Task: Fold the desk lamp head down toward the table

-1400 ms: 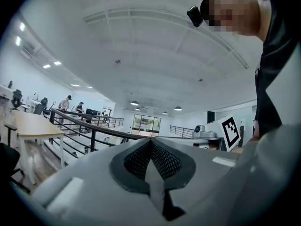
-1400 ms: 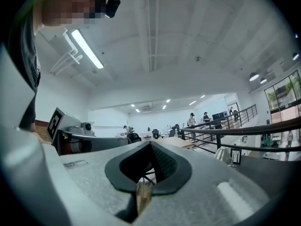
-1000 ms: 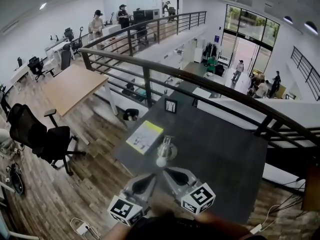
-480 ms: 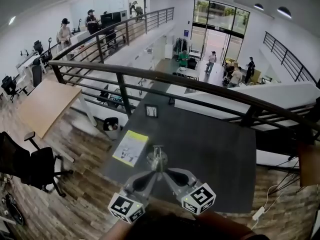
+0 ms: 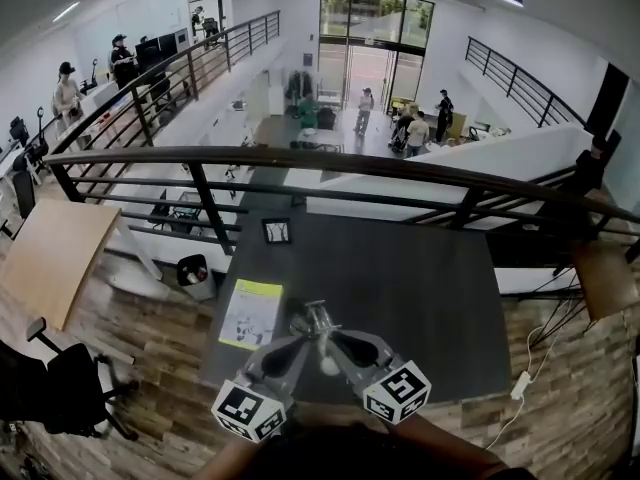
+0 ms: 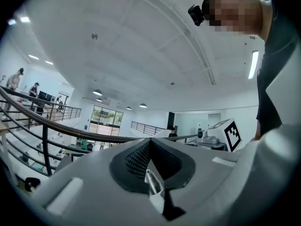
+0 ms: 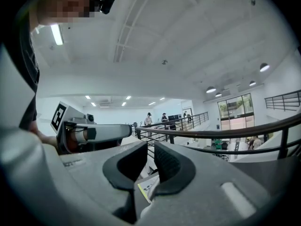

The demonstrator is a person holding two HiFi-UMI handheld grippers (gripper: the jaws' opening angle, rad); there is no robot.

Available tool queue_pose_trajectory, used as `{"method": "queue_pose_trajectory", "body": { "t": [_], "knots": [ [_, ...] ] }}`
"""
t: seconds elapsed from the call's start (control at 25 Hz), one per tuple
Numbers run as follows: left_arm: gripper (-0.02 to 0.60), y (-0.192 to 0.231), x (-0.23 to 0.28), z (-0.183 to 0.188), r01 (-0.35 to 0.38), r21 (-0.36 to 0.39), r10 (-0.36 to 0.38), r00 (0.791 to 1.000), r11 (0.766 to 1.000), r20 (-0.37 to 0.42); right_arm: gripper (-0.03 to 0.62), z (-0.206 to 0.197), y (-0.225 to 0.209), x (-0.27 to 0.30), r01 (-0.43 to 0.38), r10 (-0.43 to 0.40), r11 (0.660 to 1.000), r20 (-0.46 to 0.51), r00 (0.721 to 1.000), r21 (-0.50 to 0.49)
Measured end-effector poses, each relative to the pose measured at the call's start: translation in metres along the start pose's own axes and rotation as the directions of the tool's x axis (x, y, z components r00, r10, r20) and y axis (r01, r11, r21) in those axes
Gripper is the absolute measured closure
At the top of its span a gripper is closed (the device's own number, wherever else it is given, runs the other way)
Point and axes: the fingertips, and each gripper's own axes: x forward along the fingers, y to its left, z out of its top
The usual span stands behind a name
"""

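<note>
A small silver desk lamp [image 5: 316,320] stands near the front of the dark grey table [image 5: 420,288], with a white rounded end [image 5: 327,365] showing low between my two grippers. My left gripper [image 5: 303,337] reaches it from the left. In the left gripper view this gripper [image 6: 151,173] is shut on a thin silver part of the lamp [image 6: 154,188]. My right gripper [image 5: 334,337] comes in from the right. Its jaws [image 7: 150,164] are opening, with a narrow gap and nothing between the pads.
A yellow-green leaflet [image 5: 250,313] lies on the table left of the lamp, and shows through the right jaws' gap [image 7: 146,188]. A small framed card [image 5: 276,231] stands at the far edge. A dark railing [image 5: 300,158] runs behind the table, with a drop to the lower floor beyond.
The view has swung so that the table now lies square ahead. Both grippers' tips, a little short of the lamp before, now meet at it.
</note>
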Motion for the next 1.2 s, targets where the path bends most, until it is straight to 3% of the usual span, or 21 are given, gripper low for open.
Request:
{"method": "queue_pose_trajectory", "body": {
  "t": [0.36,0.64,0.92,1.2],
  "knots": [
    [0.580,0.006,-0.019,-0.002,0.190,-0.017,-0.191,0.981,0.982,-0.038,0.482,-0.013,-0.003,0.001,0.223,-0.222,0.974,-0.048,0.974,0.024],
    [0.580,0.018,-0.029,-0.014,0.232,-0.063,-0.236,0.969,0.971,-0.067,0.436,-0.039,-0.022,-0.007,0.395,-0.388,0.919,-0.139,0.911,0.026],
    [0.580,0.020,-0.031,-0.021,0.244,-0.074,-0.250,0.964,0.967,-0.090,0.388,-0.065,-0.027,0.001,0.420,-0.406,0.907,-0.222,0.887,0.022],
    [0.580,0.024,-0.035,-0.028,0.233,-0.102,-0.243,0.964,0.967,-0.105,0.364,-0.072,-0.029,0.013,0.407,-0.388,0.913,-0.262,0.884,0.021]
  ]
}}
